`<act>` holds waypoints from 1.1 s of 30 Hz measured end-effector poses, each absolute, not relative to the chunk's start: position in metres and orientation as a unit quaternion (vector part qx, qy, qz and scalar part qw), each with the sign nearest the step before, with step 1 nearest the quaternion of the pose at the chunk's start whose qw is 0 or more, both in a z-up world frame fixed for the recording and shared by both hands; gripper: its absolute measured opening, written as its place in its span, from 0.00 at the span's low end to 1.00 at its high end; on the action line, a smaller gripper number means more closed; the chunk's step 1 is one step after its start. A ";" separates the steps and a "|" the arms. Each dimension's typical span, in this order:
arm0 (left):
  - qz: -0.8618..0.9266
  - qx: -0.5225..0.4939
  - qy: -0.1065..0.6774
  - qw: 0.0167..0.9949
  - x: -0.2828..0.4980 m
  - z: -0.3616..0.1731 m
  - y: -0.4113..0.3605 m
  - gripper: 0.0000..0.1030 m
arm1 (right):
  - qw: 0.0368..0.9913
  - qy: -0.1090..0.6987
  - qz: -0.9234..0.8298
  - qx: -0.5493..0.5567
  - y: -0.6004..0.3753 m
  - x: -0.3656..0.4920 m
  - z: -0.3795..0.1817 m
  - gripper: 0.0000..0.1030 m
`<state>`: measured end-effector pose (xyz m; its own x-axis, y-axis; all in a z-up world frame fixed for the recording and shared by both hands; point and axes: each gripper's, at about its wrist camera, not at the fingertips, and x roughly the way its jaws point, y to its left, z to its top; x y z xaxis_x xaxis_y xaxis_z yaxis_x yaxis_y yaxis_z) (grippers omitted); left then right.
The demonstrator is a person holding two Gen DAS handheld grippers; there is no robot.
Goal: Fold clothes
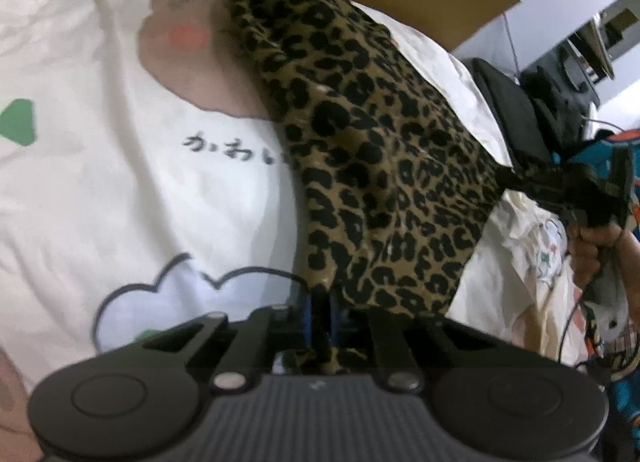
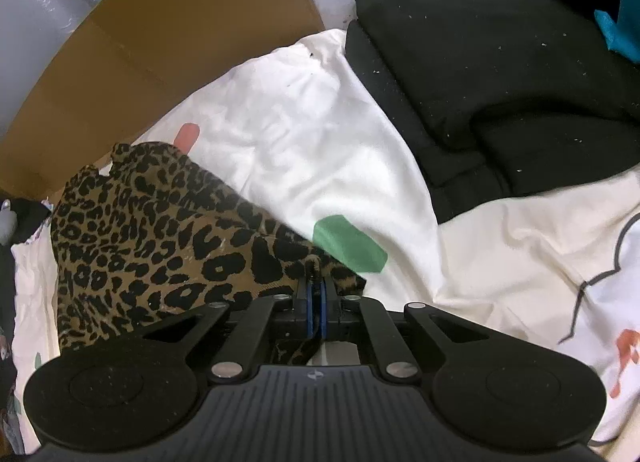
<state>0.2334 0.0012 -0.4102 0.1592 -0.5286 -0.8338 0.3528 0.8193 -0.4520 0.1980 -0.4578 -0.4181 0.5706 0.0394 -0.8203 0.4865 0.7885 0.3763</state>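
Note:
A leopard-print garment [image 1: 372,149] hangs stretched between both grippers above a white printed sheet [image 1: 120,181]. My left gripper [image 1: 322,298] is shut on its near corner, with cloth bunched between the blue pads. In the left wrist view the right gripper [image 1: 560,181] shows at the far right, held by a hand [image 1: 596,246], pinching the other corner. In the right wrist view the right gripper [image 2: 316,286] is shut on the leopard-print garment [image 2: 152,238], which drapes down to the left over the white printed sheet [image 2: 312,133].
A brown cardboard box [image 2: 160,33] stands behind the sheet. Folded black clothing [image 2: 500,73] lies on the sheet's far side, also seen as black clothing [image 1: 508,101] in the left wrist view. A cable [image 1: 568,326] hangs below the hand.

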 end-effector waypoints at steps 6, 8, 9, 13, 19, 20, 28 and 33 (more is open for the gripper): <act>-0.278 -0.096 0.588 0.754 0.238 -0.415 0.013 0.10 | 0.835 0.446 -0.138 0.291 -0.460 0.199 -0.427 0.02; -0.282 -0.097 0.584 0.755 0.239 -0.411 0.015 0.12 | 0.836 0.442 -0.142 0.292 -0.462 0.201 -0.429 0.02; -0.283 -0.096 0.582 0.756 0.238 -0.409 0.017 0.14 | 0.836 0.442 -0.145 0.291 -0.463 0.201 -0.428 0.02; -0.274 -0.094 0.587 0.756 0.237 -0.410 0.029 0.16 | 0.833 0.448 -0.154 0.285 -0.462 0.200 -0.426 0.03; -0.259 -0.091 0.595 0.756 0.234 -0.412 0.046 0.23 | 0.842 0.447 -0.188 0.237 -0.459 0.190 -0.405 0.10; -0.256 -0.091 0.596 0.756 0.234 -0.412 0.049 0.27 | 0.844 0.445 -0.185 0.235 -0.458 0.188 -0.401 0.11; -0.271 -0.057 0.603 0.748 0.220 -0.417 0.049 0.43 | 0.857 0.446 -0.139 0.219 -0.430 0.180 -0.373 0.30; -0.294 0.007 0.580 0.759 0.206 -0.413 0.033 0.43 | 0.866 0.451 -0.084 0.196 -0.398 0.181 -0.356 0.38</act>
